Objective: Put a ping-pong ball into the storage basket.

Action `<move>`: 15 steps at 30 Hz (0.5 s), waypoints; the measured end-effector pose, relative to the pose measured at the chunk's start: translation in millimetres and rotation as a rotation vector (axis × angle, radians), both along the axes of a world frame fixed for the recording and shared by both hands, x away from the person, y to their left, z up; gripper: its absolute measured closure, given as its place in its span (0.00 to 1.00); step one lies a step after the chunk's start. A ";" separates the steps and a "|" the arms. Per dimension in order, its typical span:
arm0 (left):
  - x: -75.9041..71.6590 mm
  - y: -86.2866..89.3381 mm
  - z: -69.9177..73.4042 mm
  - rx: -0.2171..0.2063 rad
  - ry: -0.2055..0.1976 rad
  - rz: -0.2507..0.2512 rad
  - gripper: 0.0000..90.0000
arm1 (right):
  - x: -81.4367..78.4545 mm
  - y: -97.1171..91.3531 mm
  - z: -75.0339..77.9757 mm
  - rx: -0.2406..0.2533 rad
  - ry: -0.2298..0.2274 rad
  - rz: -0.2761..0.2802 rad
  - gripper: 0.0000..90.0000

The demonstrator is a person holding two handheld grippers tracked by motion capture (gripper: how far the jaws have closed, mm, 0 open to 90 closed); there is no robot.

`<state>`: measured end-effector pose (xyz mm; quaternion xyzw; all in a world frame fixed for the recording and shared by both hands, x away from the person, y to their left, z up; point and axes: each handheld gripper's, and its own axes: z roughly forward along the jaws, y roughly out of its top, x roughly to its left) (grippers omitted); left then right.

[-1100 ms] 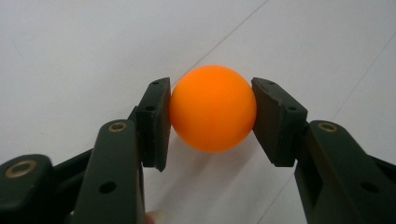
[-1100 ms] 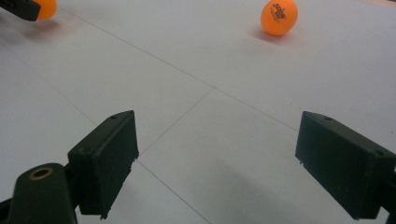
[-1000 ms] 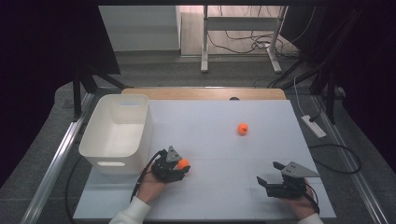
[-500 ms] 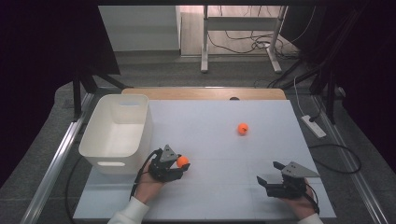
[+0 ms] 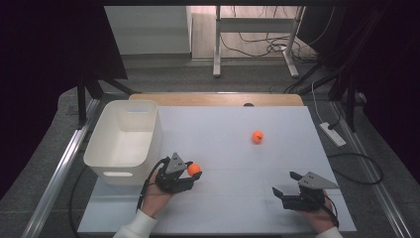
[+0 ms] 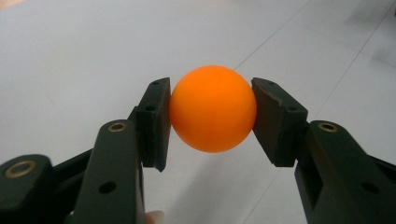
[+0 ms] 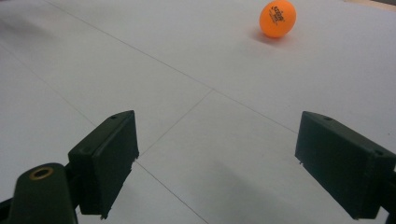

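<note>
**Orange ball pinched in L gripper, bin close by**

Held ball [image 6: 213, 108]: clamped between both pads [image 6: 156, 122] of left gripper [image 5: 189, 173], contact at widest part, pads square on opposite sides. Looks off the tabletop [image 5: 223, 144], near its front-left area, just right of white bin [image 5: 124, 139] at left edge.

Handling, judged: smooth hard shell, prob. hollow plastic, table-tennis type, so v. light. Round + slick = apt to squirt out if pads sit off-centre or squeeze too hard; thin shell could dent. Best hold = across the middle, as now, light pressure only. No need for 2nd gripper. Rolls freely once let go, so release low inside bin, not onto rim.

Second ball [image 7: 277, 18]: same sort, printed mark on it, resting on tabletop toward back-right, well apart from both grippers. Same approach advised: come down over it, pads either side at widest part, close slowly so no nudge sends it rolling.

Right gripper [image 5: 289, 184]: jaws wide apart, nothing between, low near front-right corner, pointed roughly at second ball.
</note>
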<state>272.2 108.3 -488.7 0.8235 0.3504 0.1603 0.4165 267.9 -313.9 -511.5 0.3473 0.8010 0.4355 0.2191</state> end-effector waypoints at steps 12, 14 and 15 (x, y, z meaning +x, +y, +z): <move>-6.5 5.1 15.1 -0.079 -0.042 -0.006 0.56 | -0.1 0.0 0.1 -0.002 -0.004 0.001 0.14; -7.7 5.3 16.8 -0.080 -0.053 -0.011 0.56 | -0.2 0.3 0.0 -0.006 -0.005 0.000 0.14; -8.3 5.3 17.6 -0.082 -0.056 -0.013 0.56 | -0.3 0.3 0.1 -0.007 -0.006 0.000 0.14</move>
